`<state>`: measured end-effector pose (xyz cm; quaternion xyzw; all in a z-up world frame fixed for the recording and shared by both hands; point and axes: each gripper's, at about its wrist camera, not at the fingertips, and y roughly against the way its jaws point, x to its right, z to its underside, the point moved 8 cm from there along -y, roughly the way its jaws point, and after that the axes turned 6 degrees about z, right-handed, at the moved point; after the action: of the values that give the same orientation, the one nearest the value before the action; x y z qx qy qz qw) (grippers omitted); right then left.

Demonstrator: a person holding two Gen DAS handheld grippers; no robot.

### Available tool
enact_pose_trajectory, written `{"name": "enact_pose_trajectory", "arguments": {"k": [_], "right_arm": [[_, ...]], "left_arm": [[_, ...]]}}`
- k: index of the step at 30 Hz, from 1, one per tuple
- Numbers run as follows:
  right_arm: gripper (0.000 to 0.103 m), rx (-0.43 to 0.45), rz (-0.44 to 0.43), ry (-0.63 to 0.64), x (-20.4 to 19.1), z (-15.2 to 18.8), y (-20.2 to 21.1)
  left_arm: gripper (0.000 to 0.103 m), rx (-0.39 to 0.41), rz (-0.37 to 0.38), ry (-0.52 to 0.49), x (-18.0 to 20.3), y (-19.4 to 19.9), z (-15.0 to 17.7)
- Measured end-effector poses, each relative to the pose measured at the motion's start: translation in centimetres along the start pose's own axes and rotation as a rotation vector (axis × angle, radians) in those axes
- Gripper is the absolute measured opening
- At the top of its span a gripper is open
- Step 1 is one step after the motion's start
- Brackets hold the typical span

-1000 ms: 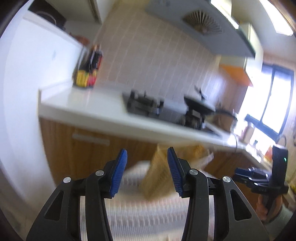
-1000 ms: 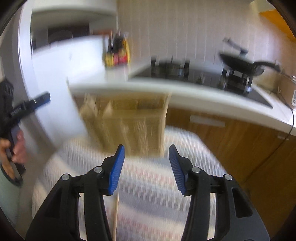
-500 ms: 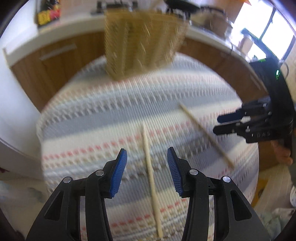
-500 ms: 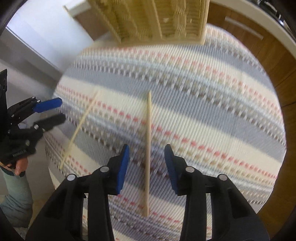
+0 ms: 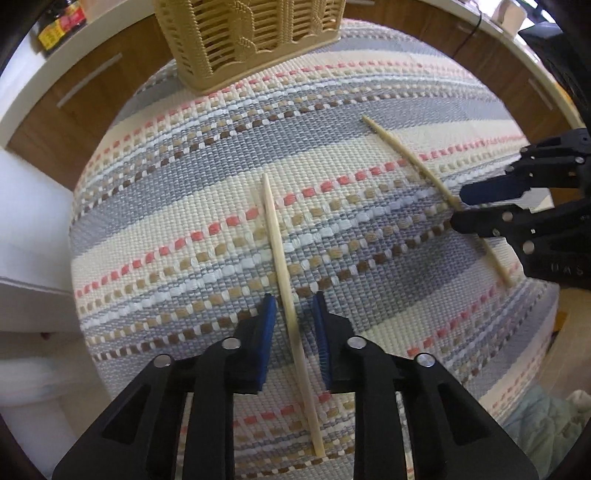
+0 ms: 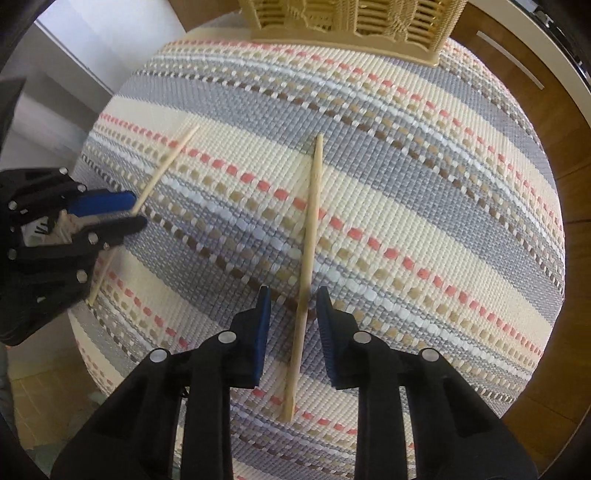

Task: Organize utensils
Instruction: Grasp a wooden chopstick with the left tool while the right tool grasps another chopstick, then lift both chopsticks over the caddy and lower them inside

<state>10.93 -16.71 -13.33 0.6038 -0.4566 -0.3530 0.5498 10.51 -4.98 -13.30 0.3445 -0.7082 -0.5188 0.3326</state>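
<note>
Two pale wooden chopsticks lie apart on a striped woven mat (image 5: 184, 229). My left gripper (image 5: 293, 314) is open, low over the mat, its blue pads on either side of the left chopstick (image 5: 280, 254). My right gripper (image 6: 293, 310) is open and straddles the right chopstick (image 6: 310, 229). In the left wrist view the right gripper (image 5: 480, 208) sits over the other chopstick (image 5: 406, 155); in the right wrist view the left gripper (image 6: 110, 212) sits over the other chopstick (image 6: 166, 166). A tan wicker utensil basket (image 5: 251, 33) stands at the mat's far edge.
The mat covers a small round table. Behind it run wooden cabinets (image 5: 92, 88) under a white countertop (image 5: 22, 99). Bottles (image 5: 59, 26) stand on the counter at far left. The basket also shows in the right wrist view (image 6: 351, 22).
Both grippers tilted down from facing the kitchen, then dropped close to the mat. Each now has a chopstick between its open fingers, and the jaws have narrowed slightly.
</note>
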Motion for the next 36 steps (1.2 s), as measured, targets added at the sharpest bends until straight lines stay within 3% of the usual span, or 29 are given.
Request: {"name": "enact_pose_trajectory", "arguments": {"k": [5, 9, 11, 12, 16, 19, 26, 36], "right_arm": [[0.021, 0.002, 0.04, 0.03, -1.8, 0.2, -1.0], [0.01, 0.003, 0.067, 0.034, -2.0, 0.3, -1.1], [0.009, 0.007, 0.075, 0.041, -1.1, 0.4, -1.1], [0.007, 0.009, 0.078, 0.041, -1.0, 0.4, -1.1], [0.005, 0.024, 0.071, 0.04, -0.4, 0.6, -0.7], [0.004, 0.035, 0.047, 0.03, 0.1, 1.1, -0.5], [0.004, 0.159, -0.062, -0.028, 2.8, 1.0, 3.6], [0.004, 0.453, -0.102, -0.076, 5.4, -1.9, 13.9]], "left_arm": [[0.016, -0.035, -0.042, -0.016, 0.5, -0.7, -0.7], [0.015, -0.051, -0.076, -0.029, 1.5, -1.3, -1.6], [0.013, -0.053, -0.099, -0.052, 2.2, -1.3, -1.7], [0.006, -0.054, -0.098, -0.061, 2.9, -1.1, -1.7], [0.004, -0.035, -0.171, -0.104, 4.7, -0.9, -1.4], [0.003, -0.01, -0.146, -0.066, 5.1, -0.7, -1.5], [0.003, 0.228, 0.045, 0.062, 5.1, 5.0, -2.1], [0.004, 0.592, 0.113, 0.113, 3.3, 16.5, -6.6]]}}
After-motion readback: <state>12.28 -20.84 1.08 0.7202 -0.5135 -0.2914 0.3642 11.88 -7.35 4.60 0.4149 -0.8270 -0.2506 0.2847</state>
